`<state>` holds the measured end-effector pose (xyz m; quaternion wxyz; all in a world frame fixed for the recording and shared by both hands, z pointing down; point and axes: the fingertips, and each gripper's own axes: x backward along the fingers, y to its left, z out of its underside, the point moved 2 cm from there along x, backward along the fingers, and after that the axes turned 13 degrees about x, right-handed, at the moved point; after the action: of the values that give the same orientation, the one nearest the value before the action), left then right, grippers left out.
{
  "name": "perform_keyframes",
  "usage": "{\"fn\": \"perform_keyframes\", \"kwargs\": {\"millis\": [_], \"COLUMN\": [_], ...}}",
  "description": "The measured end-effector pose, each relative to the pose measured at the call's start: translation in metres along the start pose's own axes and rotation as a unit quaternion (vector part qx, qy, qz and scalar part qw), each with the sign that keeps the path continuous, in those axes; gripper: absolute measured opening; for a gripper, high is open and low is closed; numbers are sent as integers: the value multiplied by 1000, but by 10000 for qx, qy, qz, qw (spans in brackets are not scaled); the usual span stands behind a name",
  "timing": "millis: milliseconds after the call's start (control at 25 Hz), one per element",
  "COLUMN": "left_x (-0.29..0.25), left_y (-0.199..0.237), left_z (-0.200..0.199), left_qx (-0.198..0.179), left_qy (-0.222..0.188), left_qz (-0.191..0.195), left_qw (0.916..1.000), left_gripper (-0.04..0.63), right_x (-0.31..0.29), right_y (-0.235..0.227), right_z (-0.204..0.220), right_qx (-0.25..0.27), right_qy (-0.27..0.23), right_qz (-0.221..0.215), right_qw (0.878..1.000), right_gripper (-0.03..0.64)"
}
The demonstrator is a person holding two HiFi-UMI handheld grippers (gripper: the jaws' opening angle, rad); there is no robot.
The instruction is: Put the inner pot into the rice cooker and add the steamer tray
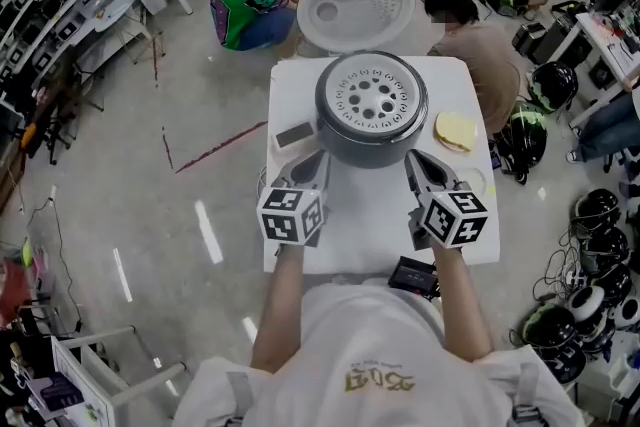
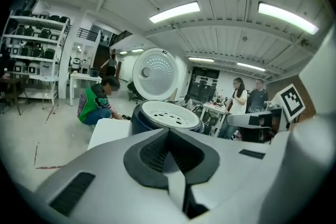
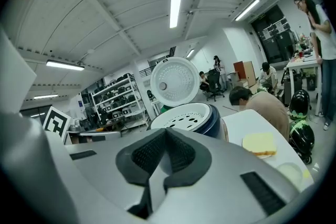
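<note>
The rice cooker (image 1: 371, 137) stands on the white table (image 1: 300, 85), lid (image 1: 357, 3) thrown open at 12 o'clock, and the perforated steamer tray (image 1: 371, 100) sits in its mouth, covering whatever lies below. The left gripper (image 1: 318, 157) at the cooker's 7 o'clock and the right gripper (image 1: 413, 159) at 5 o'clock are both closed on nothing, jaws pressed together, pointing at the cooker. A yellow pad (image 1: 455, 129) lies at 3 o'clock

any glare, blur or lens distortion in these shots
Head view: sharp, evenly lit, light streaks glaring on the glossy floor. Left gripper view: heavy fisheye, dark corners, rice cooker crisp. Right gripper view: same fisheye; ceiling light strip bright but not washing out the room.
</note>
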<state>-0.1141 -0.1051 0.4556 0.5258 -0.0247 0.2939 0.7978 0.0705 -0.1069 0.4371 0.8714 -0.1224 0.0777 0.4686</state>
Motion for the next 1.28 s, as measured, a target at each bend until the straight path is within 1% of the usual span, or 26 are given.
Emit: {"fn": "perform_keyframes", "kwargs": {"millis": [240, 640, 920, 1280], "left_x": [16, 20, 18, 12], "left_y": [3, 2, 6, 5], "left_z": [2, 3, 1, 1], "left_qx": [50, 61, 99, 146], "left_qy": [-93, -136, -173, -103], "left_qz": [-31, -8, -62, -47], "left_qw": [9999, 9999, 9998, 9998], "left_gripper": [17, 17, 17, 17], "right_x": [7, 10, 4, 3], "right_y": [9, 13, 12, 4], "right_z": [5, 5, 6, 6], "right_qx": [24, 156, 226, 135], "right_qy": [5, 53, 137, 185], "right_qz": [63, 60, -22, -44], "right_qw": [10000, 9998, 9996, 9997], "right_gripper": [12, 12, 12, 12]}}
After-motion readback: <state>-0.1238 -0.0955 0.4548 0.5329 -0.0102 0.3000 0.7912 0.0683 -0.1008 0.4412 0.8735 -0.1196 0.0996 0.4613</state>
